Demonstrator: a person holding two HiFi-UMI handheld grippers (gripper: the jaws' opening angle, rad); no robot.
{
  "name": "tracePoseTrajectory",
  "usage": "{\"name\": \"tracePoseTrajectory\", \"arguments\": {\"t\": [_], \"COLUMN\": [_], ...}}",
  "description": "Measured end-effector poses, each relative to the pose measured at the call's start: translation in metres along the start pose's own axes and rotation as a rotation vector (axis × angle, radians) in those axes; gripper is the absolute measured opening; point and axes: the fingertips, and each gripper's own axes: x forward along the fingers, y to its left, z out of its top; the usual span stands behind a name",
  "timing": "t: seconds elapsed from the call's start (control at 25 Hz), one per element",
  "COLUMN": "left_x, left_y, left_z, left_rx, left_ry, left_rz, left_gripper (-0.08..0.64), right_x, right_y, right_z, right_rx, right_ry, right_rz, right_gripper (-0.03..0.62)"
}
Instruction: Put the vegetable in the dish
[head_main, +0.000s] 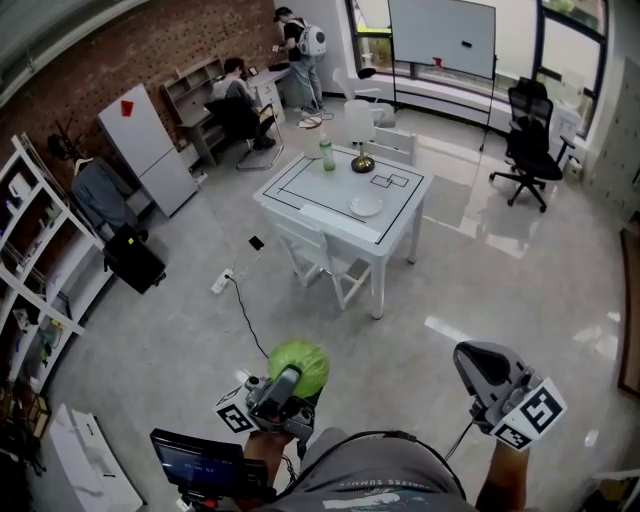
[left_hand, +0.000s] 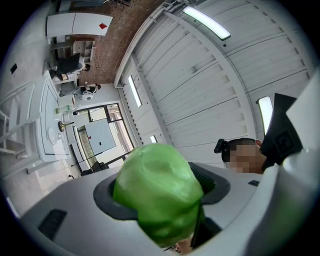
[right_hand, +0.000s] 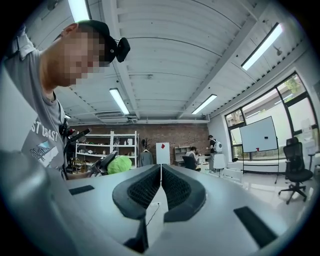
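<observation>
- The left gripper (left_hand: 161, 202) is clamped on the green vegetable (left_hand: 155, 185). In the left gripper view the round, leafy lump fills the gap between the dark pads (left_hand: 216, 186), which stand wide apart around it.
- The right gripper (right_hand: 161, 186) is empty. In its own view the two ribbed pads meet along a thin line at the centre of the frame.
- In the head view both grippers sit along the bottom edge, the left one with the vegetable at lower centre-left and the right one at lower right. They are well apart, above bare grey floor (head_main: 180, 340).
- The right gripper view also shows the vegetable, as a small green ball left of centre.
- The dish (head_main: 366, 206), a small white plate, lies on the white table (head_main: 310, 190) in the upper middle of the head view, well apart from the vegetable.
- On the far part of that table stand a white-shaded lamp (head_main: 359, 130) and a green bottle (head_main: 326, 153).
- A white chair (head_main: 320, 255) is tucked under the table's near side.
- A black office chair (head_main: 528, 140) stands at upper right, near a whiteboard (head_main: 440, 35).
- Two people (head_main: 240, 95) are at desks in the upper left of the head view.
</observation>
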Motion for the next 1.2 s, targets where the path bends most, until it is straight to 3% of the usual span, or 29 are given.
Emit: {"name": "tracePoseTrajectory", "arguments": {"t": [0.24,0.92,1.2], "left_x": [0.006,-0.001,0.003], "left_y": [0.025,0.079,0.091], "left_z": [0.016,0.11,0.117], "left_rx": [-0.016,-0.071,-0.095], "left_ry": [0.015,0.065,0.08], "left_rz": [0.013,-0.075,-0.071], "left_gripper": [0.311,0.311,0.311], "right_x": [0.021,0.123,0.132], "right_y": [-0.011,-0.004,-0.007], "right_z": [-0.002,0.01,0.007], "right_rx": [0.005,-0.037,-0.032], "right_ry": [0.004,-0.003,0.038], "right_rz": [-0.018,-0.107,-0.124], "right_gripper": [0.008,0.008,0.008]}}
